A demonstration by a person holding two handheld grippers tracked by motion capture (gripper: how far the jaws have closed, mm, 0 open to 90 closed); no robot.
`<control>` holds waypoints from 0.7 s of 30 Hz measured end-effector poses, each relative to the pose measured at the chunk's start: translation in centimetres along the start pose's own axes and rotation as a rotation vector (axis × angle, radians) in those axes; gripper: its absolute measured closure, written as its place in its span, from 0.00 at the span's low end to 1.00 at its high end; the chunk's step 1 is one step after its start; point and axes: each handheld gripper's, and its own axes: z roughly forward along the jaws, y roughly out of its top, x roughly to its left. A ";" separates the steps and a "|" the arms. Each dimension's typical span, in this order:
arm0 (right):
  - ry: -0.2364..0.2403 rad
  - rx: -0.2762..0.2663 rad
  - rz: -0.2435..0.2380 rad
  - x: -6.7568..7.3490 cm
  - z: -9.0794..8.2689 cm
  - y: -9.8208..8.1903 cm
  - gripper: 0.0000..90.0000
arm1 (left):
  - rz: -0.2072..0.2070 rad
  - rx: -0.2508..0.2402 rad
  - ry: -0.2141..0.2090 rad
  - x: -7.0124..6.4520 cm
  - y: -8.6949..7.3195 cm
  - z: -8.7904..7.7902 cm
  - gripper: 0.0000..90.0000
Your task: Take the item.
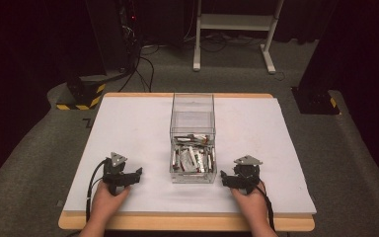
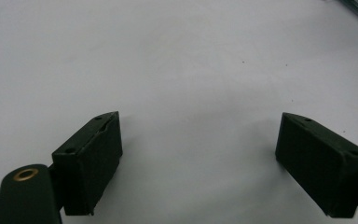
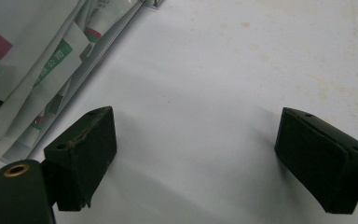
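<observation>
A: Item one — left gripper [image 1: 139, 172], held in the person's left hand [image 1: 109, 196] at the near left of the table. State?

B: Released. In the left gripper view its two black jaws stand wide apart over bare white surface, nothing between them.

A: Item two — right gripper [image 1: 223, 176].

B: Held in the right hand [image 1: 250, 200] at the near right, jaws pointing inward toward the box. In the right gripper view the jaws stand wide apart as well, empty, with only white tabletop between them.

A: Item three — the container.

B: One clear box [image 1: 192, 103], tall and open-topped, standing in the middle of the white table [image 1: 128, 128], between the two grippers and a little farther from the person. The left gripper is near its left side; the right gripper is just beside its near right corner, not touching.

A: Contents?

B: Packets [image 1: 192, 157] — white sachets with red and green print, piled loosely in the lower part of the box. The right gripper view shows them [image 3: 23, 60] close at the upper left, beyond the left-hand jaw. Count cannot be told.

A: Surroundings?

B: Grey carpet floor [image 1: 39, 148] and a white frame stand [image 1: 234, 22] beyond the table's far edge.
</observation>
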 end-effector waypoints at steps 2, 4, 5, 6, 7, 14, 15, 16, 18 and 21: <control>-0.001 0.000 0.002 0.0 0.0 0.0 0.14 | 0.000 0.000 0.000 0.0 0.0 0.0 0.16; -0.001 0.000 0.003 0.0 0.0 0.0 0.14 | 0.000 -0.001 0.000 0.0 0.0 0.0 0.16; -0.001 0.000 0.003 0.0 0.0 0.0 0.14 | 0.000 0.000 0.000 0.0 0.0 0.0 0.16; -0.001 0.000 0.003 0.0 0.0 0.0 0.14 | 0.000 0.000 0.000 0.0 0.0 0.0 0.16; 0.000 0.000 0.001 0.0 0.0 0.0 0.14 | 0.000 0.000 0.000 0.0 0.0 0.0 0.16; 0.000 0.002 0.000 0.0 0.0 0.0 0.14 | -0.001 0.000 -0.001 0.0 0.0 0.0 0.16; 0.001 0.000 0.001 0.0 0.0 0.0 0.14 | 0.000 0.000 0.000 0.0 0.0 0.0 0.16; 0.000 0.003 0.002 0.0 0.0 0.0 0.14 | 0.003 0.000 0.001 0.0 0.0 0.0 0.16; 0.001 0.002 0.005 0.0 0.1 0.0 0.13 | 0.008 0.001 0.002 0.0 0.0 0.0 0.16; 0.001 0.005 0.005 0.0 0.1 0.1 0.13 | 0.001 0.000 0.001 0.0 0.0 0.0 0.16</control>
